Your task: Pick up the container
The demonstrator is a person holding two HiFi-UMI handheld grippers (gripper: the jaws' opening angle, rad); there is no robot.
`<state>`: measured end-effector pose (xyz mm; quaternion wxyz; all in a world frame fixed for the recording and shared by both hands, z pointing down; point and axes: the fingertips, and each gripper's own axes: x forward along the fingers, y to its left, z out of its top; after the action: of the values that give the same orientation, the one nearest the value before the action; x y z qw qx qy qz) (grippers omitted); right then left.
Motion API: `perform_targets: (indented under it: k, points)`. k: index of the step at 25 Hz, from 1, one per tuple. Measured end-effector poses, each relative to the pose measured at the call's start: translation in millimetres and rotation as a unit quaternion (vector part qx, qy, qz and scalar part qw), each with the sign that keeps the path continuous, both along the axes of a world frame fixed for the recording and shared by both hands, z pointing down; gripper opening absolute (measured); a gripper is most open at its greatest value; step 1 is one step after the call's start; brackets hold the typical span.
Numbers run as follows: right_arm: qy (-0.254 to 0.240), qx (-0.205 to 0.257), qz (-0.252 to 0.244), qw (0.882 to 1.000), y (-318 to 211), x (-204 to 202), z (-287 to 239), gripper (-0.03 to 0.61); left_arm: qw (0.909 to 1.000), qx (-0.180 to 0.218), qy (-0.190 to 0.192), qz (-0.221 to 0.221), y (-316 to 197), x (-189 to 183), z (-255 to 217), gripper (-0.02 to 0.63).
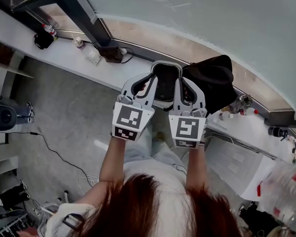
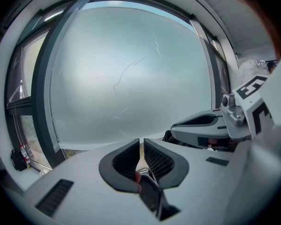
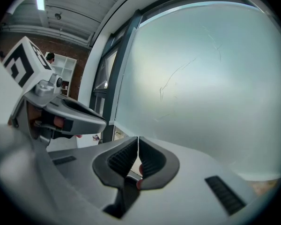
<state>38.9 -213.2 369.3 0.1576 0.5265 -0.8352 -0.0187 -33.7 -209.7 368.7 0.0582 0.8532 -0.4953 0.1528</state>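
No container shows for certain. My guess is the blurred clear plastic thing (image 1: 286, 184) at the lower right of the head view, just past the white table (image 1: 234, 159); its long axis cannot be told. It lies well below and to the right of both pairs of jaws, so nearer the right gripper (image 3: 138, 144). That gripper and the left gripper (image 2: 141, 146) are held side by side facing the frosted window (image 1: 212, 19), each with its jaws closed together on nothing.
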Motion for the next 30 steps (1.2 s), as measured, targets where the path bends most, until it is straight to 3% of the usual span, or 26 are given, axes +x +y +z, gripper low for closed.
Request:
perform_targets:
  k: [10, 18, 30]
  points:
    - [-0.011, -0.025, 0.018, 0.999, -45.0, -14.1, 25.2, 0.026, 0.9997, -0.014, -0.001, 0.021, -40.1, -12.2, 25.3, 0.023]
    - [0.044, -0.045, 0.023, 0.998, -73.9, -18.7, 58.3, 0.026, 0.9986, -0.029, -0.004, 0.044, -68.0, -22.3, 53.2, 0.023]
    - [0.067, -0.088, 0.030, 0.993, -113.4, -21.5, 109.7, 0.026, 0.9960, -0.064, -0.026, 0.057, -111.3, -28.0, 108.9, 0.023]
